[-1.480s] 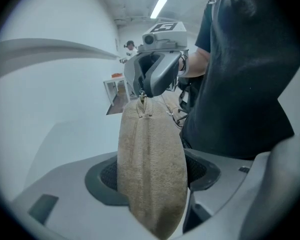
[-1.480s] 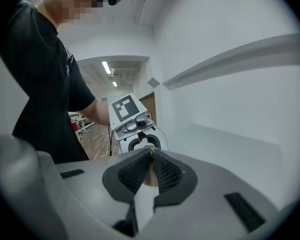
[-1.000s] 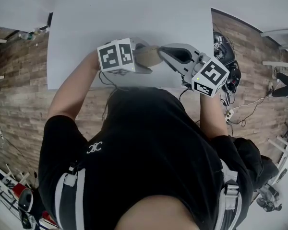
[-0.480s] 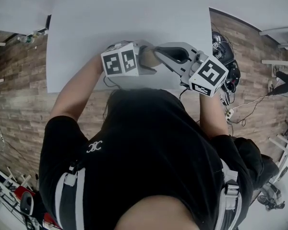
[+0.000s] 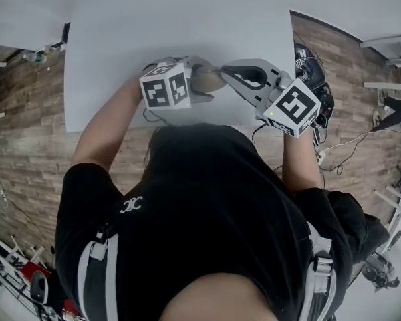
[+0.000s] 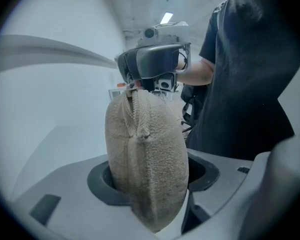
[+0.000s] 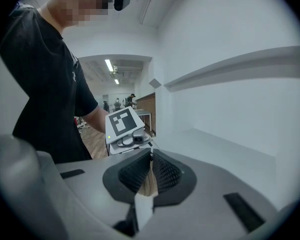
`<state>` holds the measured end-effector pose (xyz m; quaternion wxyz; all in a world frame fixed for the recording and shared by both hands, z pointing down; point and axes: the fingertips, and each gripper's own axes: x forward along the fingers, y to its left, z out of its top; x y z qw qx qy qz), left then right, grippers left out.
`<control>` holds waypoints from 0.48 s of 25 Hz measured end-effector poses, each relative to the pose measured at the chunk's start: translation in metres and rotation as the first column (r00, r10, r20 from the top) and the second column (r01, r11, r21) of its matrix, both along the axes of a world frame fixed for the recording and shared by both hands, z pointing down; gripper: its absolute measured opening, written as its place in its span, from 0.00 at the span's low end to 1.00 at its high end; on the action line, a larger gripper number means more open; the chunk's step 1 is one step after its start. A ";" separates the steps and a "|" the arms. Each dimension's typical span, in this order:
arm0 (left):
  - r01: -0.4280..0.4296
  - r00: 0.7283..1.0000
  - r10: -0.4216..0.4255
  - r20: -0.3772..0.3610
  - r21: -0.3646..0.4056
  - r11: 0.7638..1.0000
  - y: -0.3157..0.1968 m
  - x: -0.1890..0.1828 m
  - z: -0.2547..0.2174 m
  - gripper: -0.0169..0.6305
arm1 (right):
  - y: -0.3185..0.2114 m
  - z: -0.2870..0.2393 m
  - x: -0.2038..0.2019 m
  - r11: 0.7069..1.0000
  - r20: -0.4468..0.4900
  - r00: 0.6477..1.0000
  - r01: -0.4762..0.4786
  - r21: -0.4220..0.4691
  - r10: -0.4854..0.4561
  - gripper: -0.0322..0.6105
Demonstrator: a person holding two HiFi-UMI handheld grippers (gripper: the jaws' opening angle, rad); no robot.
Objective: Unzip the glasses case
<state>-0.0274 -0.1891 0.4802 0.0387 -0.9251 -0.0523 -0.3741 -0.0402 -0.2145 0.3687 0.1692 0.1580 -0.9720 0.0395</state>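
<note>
Head view: beige glasses case (image 5: 209, 80) held over white table (image 5: 154, 25), between left gripper (image 5: 202, 85) and right gripper (image 5: 223, 72).
Left gripper view: fingers (image 6: 97, 186) clamped on case, case upright, zipper (image 6: 139, 111) facing camera.
Right gripper view: fingers pinched together on thin tan zipper tab (image 7: 149, 183).

I can read no words. A small white looping emblem (image 5: 131, 206) sits on my black T-shirt (image 5: 207, 199); its letters are too small to tell.
</note>
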 end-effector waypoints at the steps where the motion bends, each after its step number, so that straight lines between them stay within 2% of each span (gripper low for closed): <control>1: 0.006 1.000 -0.006 0.002 -0.005 1.000 -0.002 -0.003 0.001 0.46 | -0.001 0.001 0.004 1.000 -0.010 1.000 -0.009 0.003 0.009 0.09; 7: 0.024 0.999 -0.026 -0.037 -0.049 0.998 -0.006 -0.013 -0.008 0.47 | -0.005 0.004 0.017 0.998 0.002 0.999 -0.040 -0.038 0.040 0.09; 12: 0.064 0.991 -0.077 -0.112 -0.115 0.991 -0.005 -0.012 -0.017 0.47 | -0.007 0.012 0.025 0.997 -0.028 0.998 -0.064 -0.040 0.063 0.09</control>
